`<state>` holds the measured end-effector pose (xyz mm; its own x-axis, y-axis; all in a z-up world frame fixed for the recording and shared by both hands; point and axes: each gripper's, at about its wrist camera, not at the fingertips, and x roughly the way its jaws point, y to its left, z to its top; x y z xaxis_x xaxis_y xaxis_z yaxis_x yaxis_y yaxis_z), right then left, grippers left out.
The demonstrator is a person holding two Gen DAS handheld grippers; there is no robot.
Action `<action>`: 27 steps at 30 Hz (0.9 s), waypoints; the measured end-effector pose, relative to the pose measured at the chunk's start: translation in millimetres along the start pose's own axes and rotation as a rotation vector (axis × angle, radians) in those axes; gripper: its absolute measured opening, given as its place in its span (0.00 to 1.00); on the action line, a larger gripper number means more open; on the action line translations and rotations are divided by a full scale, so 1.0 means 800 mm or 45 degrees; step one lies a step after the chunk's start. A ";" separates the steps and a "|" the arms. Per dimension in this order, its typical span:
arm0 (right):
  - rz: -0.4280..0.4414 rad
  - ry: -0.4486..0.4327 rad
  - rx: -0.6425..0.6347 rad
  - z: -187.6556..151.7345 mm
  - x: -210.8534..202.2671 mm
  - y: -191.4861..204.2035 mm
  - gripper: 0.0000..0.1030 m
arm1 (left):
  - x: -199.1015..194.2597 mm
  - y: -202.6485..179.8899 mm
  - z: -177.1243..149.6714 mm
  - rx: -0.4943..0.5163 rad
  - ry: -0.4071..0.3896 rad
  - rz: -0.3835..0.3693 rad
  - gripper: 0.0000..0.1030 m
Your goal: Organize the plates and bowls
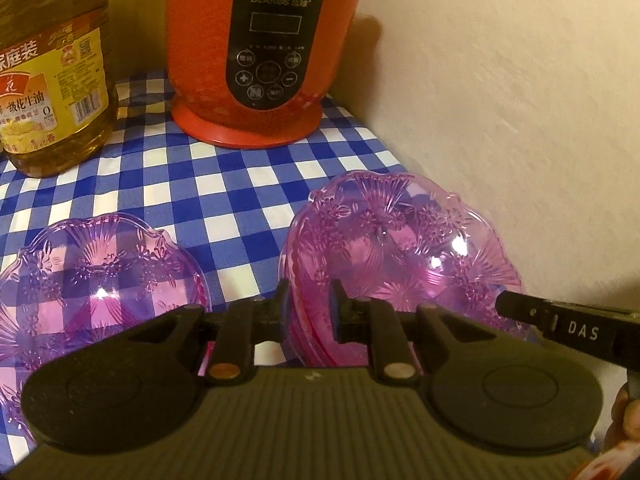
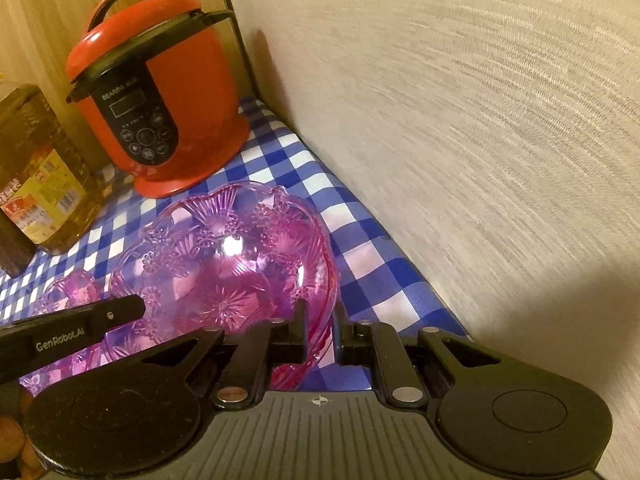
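A nested stack of clear purple-pink bowls (image 1: 400,248) (image 2: 224,272) sits tilted close to the wall, over the checked cloth. My left gripper (image 1: 310,300) is shut on the stack's left rim. My right gripper (image 2: 320,316) is shut on the opposite, right rim. One finger (image 1: 520,310) of the right gripper pokes in at the right of the left wrist view. One finger (image 2: 100,318) of the left gripper crosses the left side of the right wrist view. A single purple bowl (image 1: 92,264) (image 2: 68,292) rests on the cloth to the stack's left.
A red pressure cooker (image 1: 260,60) (image 2: 160,100) stands at the back, with a large oil bottle (image 1: 52,92) (image 2: 40,184) to its left. The pale wall (image 1: 520,120) (image 2: 480,120) borders the blue-white checked tablecloth (image 1: 224,200) (image 2: 360,240) on the right.
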<state>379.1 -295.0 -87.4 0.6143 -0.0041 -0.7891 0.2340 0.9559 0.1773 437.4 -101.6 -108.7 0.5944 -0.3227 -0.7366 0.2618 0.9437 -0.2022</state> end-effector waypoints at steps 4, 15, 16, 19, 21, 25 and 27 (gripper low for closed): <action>0.000 0.009 0.000 0.000 0.003 -0.001 0.11 | 0.002 -0.001 -0.001 0.013 0.006 0.007 0.16; -0.001 0.003 -0.015 -0.001 0.005 0.000 0.11 | 0.002 -0.001 -0.001 0.024 0.004 0.016 0.16; -0.004 0.003 -0.018 -0.001 0.005 0.000 0.11 | 0.002 -0.001 -0.002 0.026 0.003 0.017 0.17; -0.006 -0.001 -0.019 -0.001 0.006 0.000 0.11 | 0.001 -0.001 -0.002 0.028 0.003 0.016 0.17; -0.007 -0.006 -0.019 -0.001 0.006 0.000 0.11 | 0.001 -0.002 -0.002 0.037 0.004 0.013 0.17; -0.014 -0.005 -0.009 -0.001 0.008 -0.001 0.11 | 0.000 -0.004 0.000 0.065 0.007 0.023 0.20; -0.011 -0.003 0.006 -0.001 0.008 -0.003 0.11 | -0.003 -0.003 0.002 0.063 -0.006 0.024 0.23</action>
<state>382.0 -297.1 -93.2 0.6141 -0.0128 -0.7891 0.2430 0.9544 0.1736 436.3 -103.4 -105.4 0.6032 -0.3051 -0.7369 0.2875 0.9450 -0.1559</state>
